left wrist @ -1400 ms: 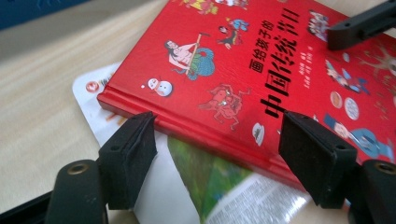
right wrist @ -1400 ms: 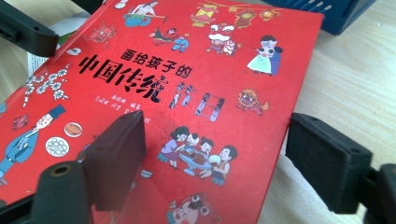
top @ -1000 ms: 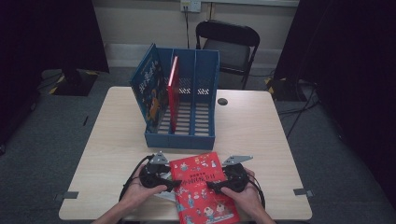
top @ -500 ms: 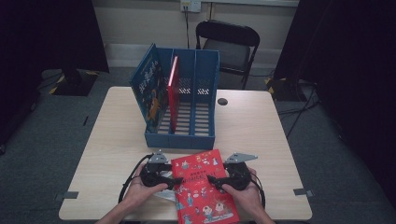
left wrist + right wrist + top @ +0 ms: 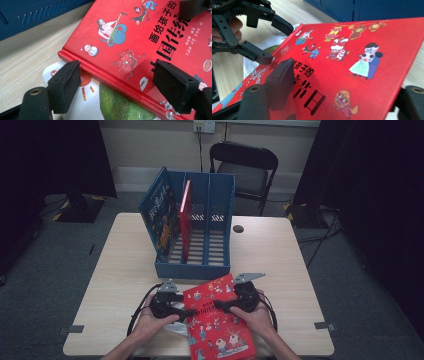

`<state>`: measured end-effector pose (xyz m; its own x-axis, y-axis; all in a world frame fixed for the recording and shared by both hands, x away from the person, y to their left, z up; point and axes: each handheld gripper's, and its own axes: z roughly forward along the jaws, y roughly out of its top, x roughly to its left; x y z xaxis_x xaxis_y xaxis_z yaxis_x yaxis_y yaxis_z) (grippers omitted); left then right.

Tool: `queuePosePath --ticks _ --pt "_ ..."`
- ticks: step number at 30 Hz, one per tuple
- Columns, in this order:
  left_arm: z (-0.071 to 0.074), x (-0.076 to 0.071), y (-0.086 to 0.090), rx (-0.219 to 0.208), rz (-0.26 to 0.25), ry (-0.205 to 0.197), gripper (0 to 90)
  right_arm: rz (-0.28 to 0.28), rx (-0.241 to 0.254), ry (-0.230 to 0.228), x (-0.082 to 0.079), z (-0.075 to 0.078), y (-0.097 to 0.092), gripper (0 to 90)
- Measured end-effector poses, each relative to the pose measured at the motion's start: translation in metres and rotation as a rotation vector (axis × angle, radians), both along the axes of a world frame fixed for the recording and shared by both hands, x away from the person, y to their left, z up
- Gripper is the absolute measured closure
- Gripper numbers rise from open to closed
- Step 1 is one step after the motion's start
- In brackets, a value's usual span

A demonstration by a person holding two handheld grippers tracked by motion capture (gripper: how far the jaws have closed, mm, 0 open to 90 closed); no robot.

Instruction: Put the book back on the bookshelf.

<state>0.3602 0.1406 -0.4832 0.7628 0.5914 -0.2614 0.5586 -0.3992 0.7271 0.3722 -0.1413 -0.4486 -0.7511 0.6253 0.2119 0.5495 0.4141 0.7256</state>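
Observation:
A red picture book (image 5: 217, 325) (image 5: 140, 37) (image 5: 362, 75) lies at the table's near edge on top of a white and green book (image 5: 75, 105). My left gripper (image 5: 189, 314) (image 5: 116, 67) is open at the red book's spine. One pad hangs over the white book and the other over the red cover, and its jaws have just been opening. My right gripper (image 5: 219, 305) (image 5: 348, 80) holds the book's right side, one jaw on the cover and one under the edge. Its jaws have just been closing on the book. The left gripper (image 5: 279, 43) is across the cover.
A blue slotted file rack (image 5: 192, 270) stands mid-table just beyond the book. A blue book (image 5: 157, 215) leans at its left and a thin red book (image 5: 186, 215) stands in a slot. A small black disc (image 5: 238, 228) lies right of the rack. A black chair (image 5: 245, 165) stands behind the table.
The red book's right side and far corner have come up a little with my right gripper. The left gripper has stayed at the spine.

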Motion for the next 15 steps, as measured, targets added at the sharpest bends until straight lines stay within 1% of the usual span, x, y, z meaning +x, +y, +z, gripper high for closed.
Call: queuePosePath --ticks 3,8,11,15 --pt "0.0002 -0.0007 -0.0002 0.001 0.009 0.001 21.0 0.003 -0.002 -0.007 -0.001 0.0006 -0.0003 28.7" --pt "0.001 -0.0031 0.0006 0.018 0.008 -0.004 21.1 -0.003 0.005 -0.008 -0.0036 0.0001 -0.0023 30.4" --pt "0.0007 -0.0032 0.0016 0.01 0.01 0.001 21.0 0.007 0.007 -0.02 -0.0052 0.004 -0.0041 34.2" --pt "0.0009 -0.0033 0.002 -0.002 0.008 0.01 19.8 0.018 -0.001 -0.047 -0.0075 0.0079 -0.0036 35.9"
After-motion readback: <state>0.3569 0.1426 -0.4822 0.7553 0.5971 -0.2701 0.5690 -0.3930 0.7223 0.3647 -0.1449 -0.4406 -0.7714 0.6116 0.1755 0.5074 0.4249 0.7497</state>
